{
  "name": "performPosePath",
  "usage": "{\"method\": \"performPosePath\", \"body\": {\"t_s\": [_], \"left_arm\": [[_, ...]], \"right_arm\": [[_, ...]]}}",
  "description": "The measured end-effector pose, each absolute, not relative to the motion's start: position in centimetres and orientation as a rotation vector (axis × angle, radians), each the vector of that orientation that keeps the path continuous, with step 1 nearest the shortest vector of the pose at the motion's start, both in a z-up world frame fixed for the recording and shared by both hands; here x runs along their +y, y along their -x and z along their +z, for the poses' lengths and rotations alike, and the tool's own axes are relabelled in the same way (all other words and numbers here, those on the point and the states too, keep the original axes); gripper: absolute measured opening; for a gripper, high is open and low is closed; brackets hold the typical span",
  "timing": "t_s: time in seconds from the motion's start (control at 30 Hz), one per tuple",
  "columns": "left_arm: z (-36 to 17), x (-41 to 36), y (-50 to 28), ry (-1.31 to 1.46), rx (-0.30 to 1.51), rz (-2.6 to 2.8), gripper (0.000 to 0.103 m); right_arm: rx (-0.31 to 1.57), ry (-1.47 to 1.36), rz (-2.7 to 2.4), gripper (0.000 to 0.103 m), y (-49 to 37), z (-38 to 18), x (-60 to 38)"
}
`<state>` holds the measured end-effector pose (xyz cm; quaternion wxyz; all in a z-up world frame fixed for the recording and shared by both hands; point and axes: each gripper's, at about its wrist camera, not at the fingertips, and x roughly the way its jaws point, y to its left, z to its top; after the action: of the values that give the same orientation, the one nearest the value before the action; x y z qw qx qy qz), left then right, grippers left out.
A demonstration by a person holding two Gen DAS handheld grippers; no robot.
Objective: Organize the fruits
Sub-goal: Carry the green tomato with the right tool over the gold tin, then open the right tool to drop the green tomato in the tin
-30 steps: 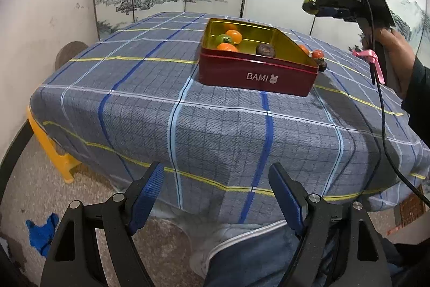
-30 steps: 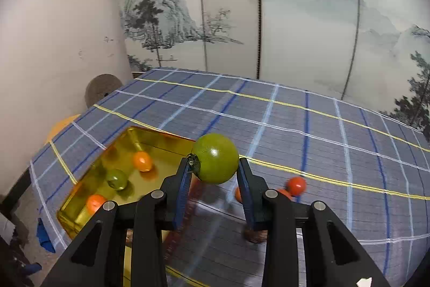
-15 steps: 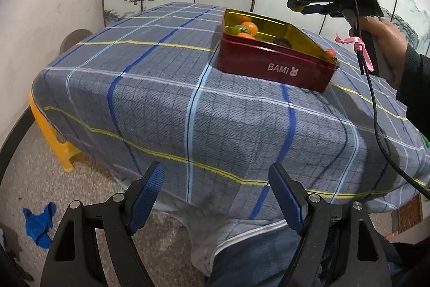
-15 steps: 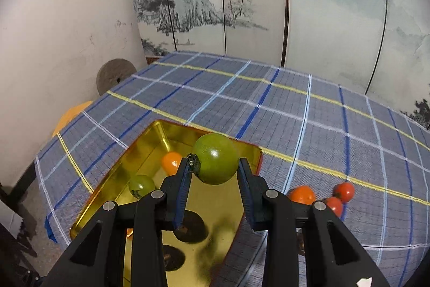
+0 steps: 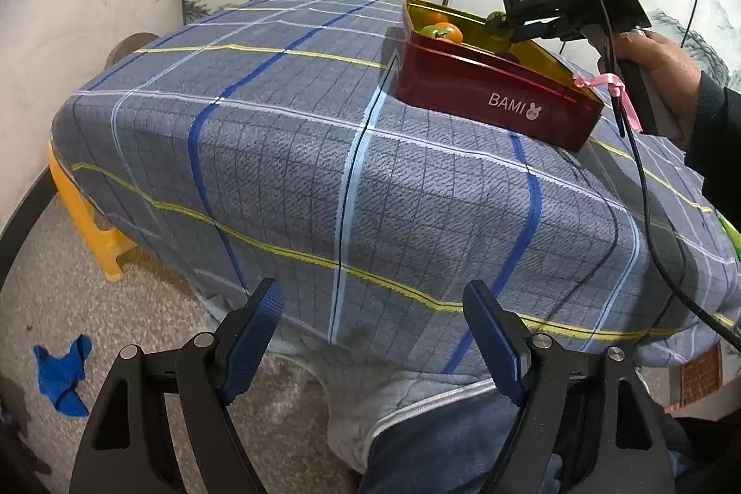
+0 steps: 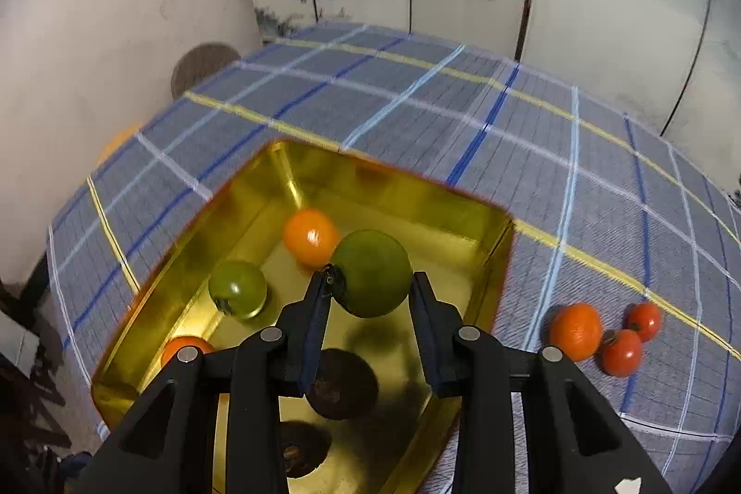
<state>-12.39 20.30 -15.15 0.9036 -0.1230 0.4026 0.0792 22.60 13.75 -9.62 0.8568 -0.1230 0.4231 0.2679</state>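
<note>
the right gripper [image 6: 368, 299] pinches a green fruit [image 6: 370, 272] at its widest, seemingly smooth, firm, light, tin [image 6: 502, 234] below.

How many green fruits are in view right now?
2. One green fruit is held in the right gripper above the tin; another lies inside it. Others may be hidden.

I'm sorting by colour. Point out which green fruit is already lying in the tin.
The smaller green fruit, resting on the gold floor of the tin near its left wall. The bigger green fruit is held above the tin in the right tongs.
</note>
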Motion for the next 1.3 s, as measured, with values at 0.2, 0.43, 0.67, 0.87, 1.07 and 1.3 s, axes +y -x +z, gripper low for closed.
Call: {"method": "performPosePath", "body": {"t_s": [0.2, 0.43, 0.67, 0.87, 1.07, 1.3], "left_arm": [[-15.4, 20.5, 12.3, 0.262, 0.836, 0.164, 0.080], [-15.5, 20.6, 12.4, 0.269, 0.839, 0.166, 0.080], [-15.7, 20.7, 12.4, 0.268, 0.843, 0.168, 0.080], [-15.7, 20.9, 12.4, 0.271, 0.848, 0.168, 0.080], [-15.7, 20.9, 12.6, 0.266, 0.850, 0.169, 0.080], [-14.9, 20.3, 12.9, 0.227, 0.849, 0.172, 0.080]], "right_arm": [[0.923, 0.303, 0.570, 0.033, -22.5, -10.8, 14.6], [0.955, 0.361, 0.557, 0.033, -22.8, -12.1, 15.2], [0.958, 0.398, 0.541, 0.033, -23.1, -12.5, 15.4], [0.962, 0.411, 0.535, 0.033, -23.1, -12.5, 15.6], [0.967, 0.423, 0.531, 0.038, -23.2, -12.6, 15.8], [0.959, 0.374, 0.575, 0.060, -22.8, -12.1, 15.1]]}}
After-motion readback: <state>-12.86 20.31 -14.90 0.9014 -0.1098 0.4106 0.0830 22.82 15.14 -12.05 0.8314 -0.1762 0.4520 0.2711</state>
